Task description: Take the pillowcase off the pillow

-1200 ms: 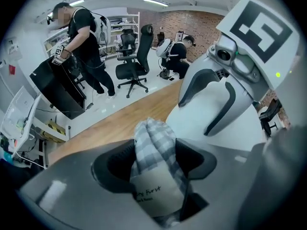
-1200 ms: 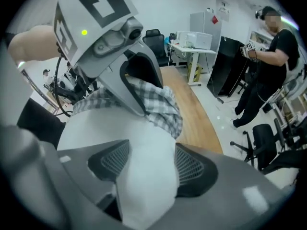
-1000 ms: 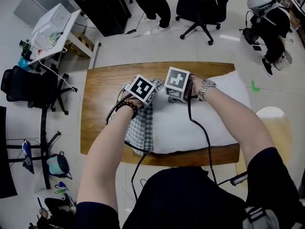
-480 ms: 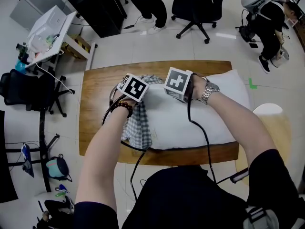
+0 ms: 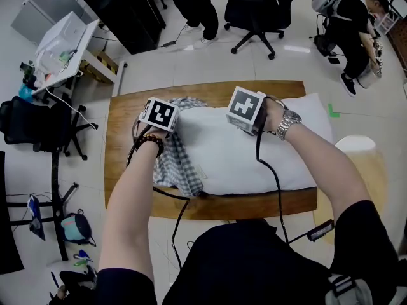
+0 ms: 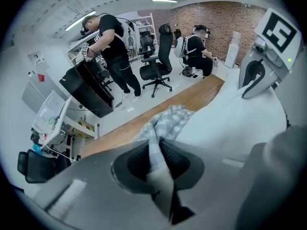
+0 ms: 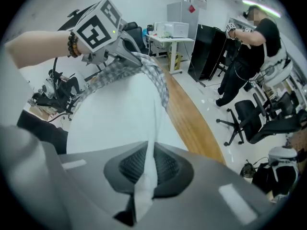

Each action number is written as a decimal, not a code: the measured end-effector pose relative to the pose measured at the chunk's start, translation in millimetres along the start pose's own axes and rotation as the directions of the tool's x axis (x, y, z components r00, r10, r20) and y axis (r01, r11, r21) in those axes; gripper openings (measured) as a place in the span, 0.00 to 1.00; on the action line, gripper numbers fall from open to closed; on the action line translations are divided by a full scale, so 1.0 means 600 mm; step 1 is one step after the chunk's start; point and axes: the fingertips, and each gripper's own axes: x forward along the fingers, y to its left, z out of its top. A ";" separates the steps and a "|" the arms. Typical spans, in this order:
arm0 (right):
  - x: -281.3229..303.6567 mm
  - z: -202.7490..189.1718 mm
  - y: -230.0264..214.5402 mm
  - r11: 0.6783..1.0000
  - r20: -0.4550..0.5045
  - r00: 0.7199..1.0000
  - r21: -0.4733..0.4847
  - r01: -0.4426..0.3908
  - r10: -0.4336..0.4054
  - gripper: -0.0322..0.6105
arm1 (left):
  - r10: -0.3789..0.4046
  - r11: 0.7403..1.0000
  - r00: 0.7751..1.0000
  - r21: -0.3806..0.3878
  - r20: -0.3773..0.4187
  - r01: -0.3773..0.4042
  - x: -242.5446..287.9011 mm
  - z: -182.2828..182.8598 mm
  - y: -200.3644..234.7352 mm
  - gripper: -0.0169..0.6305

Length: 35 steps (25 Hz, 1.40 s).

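We work at a wooden worktop on a white floor, with an office chair and a person beyond. The white pillow lies lengthwise across it, the checked pillowcase bunched at its left end. Our left tool, jaws just closing, pinches the pillowcase; our right tool clamps pillow fabric.

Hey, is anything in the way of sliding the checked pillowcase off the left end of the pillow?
Nothing visible. The left gripper has just been closing its jaws and pinches the pillowcase. The right gripper pinches the pillow. Beyond that end lies only bare table.
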 end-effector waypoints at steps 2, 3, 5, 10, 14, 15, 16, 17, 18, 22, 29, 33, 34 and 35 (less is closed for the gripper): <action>-0.004 -0.006 -0.005 1.000 -0.001 1.000 0.005 0.012 -0.012 0.07 | 0.013 1.000 1.000 -0.016 -0.005 -0.013 -0.003 -0.006 0.006 0.09; -0.005 -0.007 -0.006 1.000 -0.002 1.000 0.008 0.017 -0.017 0.07 | 0.017 1.000 1.000 -0.021 -0.004 -0.017 -0.004 -0.009 0.008 0.09; -0.003 -0.010 -0.003 1.000 -0.004 1.000 0.015 0.025 -0.025 0.07 | 0.023 0.999 1.000 -0.028 0.004 -0.023 -0.002 -0.018 0.014 0.09; 0.002 -0.010 0.008 0.999 -0.003 0.999 0.014 0.033 -0.033 0.07 | 0.110 0.994 0.986 0.010 0.128 -0.113 0.003 0.002 0.065 0.08; -0.002 -0.014 0.009 0.999 -0.005 0.999 0.023 0.036 -0.036 0.07 | 0.114 0.993 0.988 -0.035 0.108 -0.111 0.001 -0.015 0.073 0.08; -0.004 -0.014 0.011 0.999 -0.004 0.999 0.024 0.035 -0.035 0.07 | 0.112 0.993 0.990 -0.053 0.090 -0.108 -0.001 -0.025 0.074 0.08; -0.004 -0.014 0.013 0.999 -0.004 0.999 0.024 0.035 -0.034 0.07 | 0.102 0.992 0.993 -0.080 0.053 -0.097 -0.004 -0.041 0.070 0.08; -0.005 -0.014 0.014 0.999 -0.004 0.999 0.023 0.034 -0.034 0.07 | 0.090 0.991 0.996 -0.106 0.016 -0.088 -0.008 -0.056 0.065 0.08; -0.004 -0.014 0.015 0.999 -0.003 0.999 0.021 0.035 -0.035 0.07 | 0.084 0.989 0.996 -0.120 -0.001 -0.084 -0.009 -0.064 0.061 0.08; -0.009 -0.017 0.020 0.999 0.001 0.999 0.030 0.036 -0.036 0.08 | 0.130 0.989 0.987 -0.089 0.097 -0.122 -0.002 -0.038 0.092 0.08; -0.011 -0.023 0.030 0.999 -0.002 1.000 0.039 0.031 -0.031 0.07 | 0.127 0.975 0.992 -0.184 -0.011 -0.127 -0.017 -0.101 0.098 0.09; -0.006 -0.029 0.033 0.999 -0.005 0.999 0.030 0.035 -0.035 0.08 | 0.175 0.974 0.982 -0.159 0.076 -0.161 -0.002 -0.088 0.127 0.09; -0.002 -0.031 0.034 0.999 -0.007 0.999 0.026 0.034 -0.034 0.08 | 0.184 0.973 0.979 -0.156 0.088 -0.169 0.003 -0.087 0.132 0.09; 0.001 -0.031 0.033 0.999 -0.008 0.999 0.021 0.033 -0.033 0.08 | 0.193 0.972 0.977 -0.154 0.095 -0.177 0.004 -0.086 0.137 0.08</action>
